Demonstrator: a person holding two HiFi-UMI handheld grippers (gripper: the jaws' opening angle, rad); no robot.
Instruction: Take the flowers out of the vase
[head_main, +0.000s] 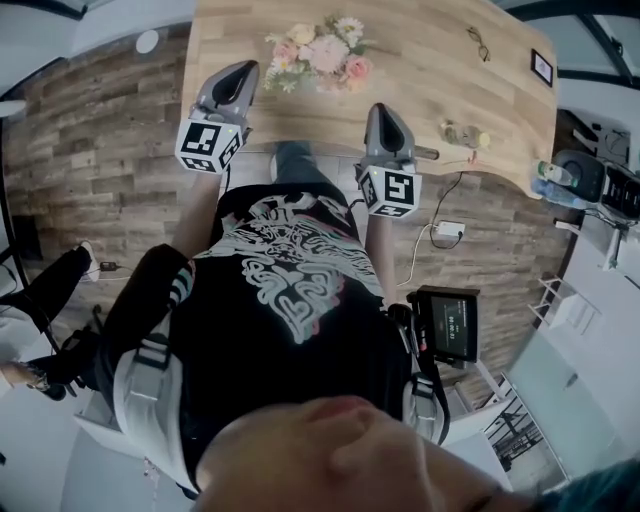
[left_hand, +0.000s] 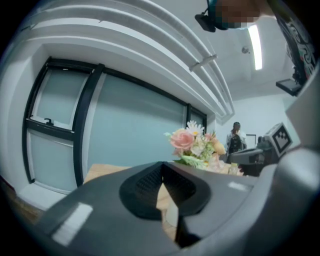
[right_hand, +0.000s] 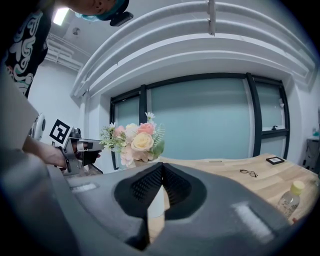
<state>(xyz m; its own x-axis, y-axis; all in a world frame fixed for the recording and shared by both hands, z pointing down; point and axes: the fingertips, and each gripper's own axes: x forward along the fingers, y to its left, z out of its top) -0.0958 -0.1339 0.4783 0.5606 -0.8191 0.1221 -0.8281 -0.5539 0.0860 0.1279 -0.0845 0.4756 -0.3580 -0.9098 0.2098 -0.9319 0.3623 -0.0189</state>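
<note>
Head view: the flowers (head_main: 320, 55) stand at upper centre of the frame on a pale wood-grain surface (head_main: 420, 70). The left tongs (head_main: 243, 68) and right tongs (head_main: 383, 108) sit short of them at the near edge, one to either side. Both tongs are closed tip to tip and hold nothing; each gripper view shows dark ribbed pads meeting on a single line. The bunch is a soft, rounded mass of pink, cream and peach blooms with a daisy and feathery green sprigs. The vase (right_hand: 156, 202) shows only as a smooth pale upright body through the gap beneath the pads in the right gripper view; the stems are not visible. Recommended: spread one pair before reaching, take the gathered stems just above the rim rather than the crushable heads, brace the vase with the other pair, and lift straight up so the vase does not tip.
</note>
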